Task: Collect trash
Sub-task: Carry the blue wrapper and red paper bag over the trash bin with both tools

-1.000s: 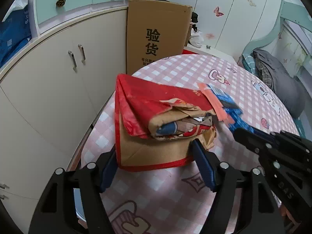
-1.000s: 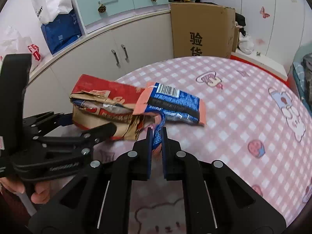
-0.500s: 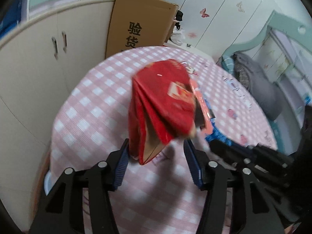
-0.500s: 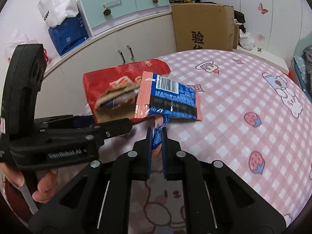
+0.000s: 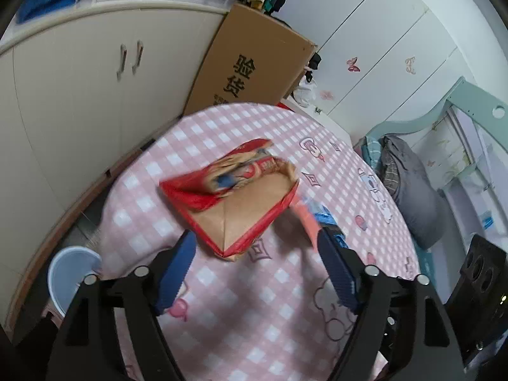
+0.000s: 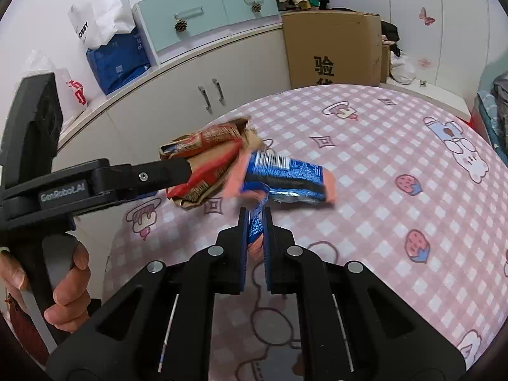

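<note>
Right gripper clamping blue wrapper, left gripper opening, red bag loose between jaws

The left gripper, black with two blue-padded fingers, fills the lower half of the left wrist view, angled downward; its jaws are opening and stand wide, the pads touching nothing. In the right wrist view it reaches in from the left edge, a bare hand wrapped round its grip at lower left. The right gripper, black, sits at bottom centre with its jaws pinched tight on a thin blue foil strip.
</note>
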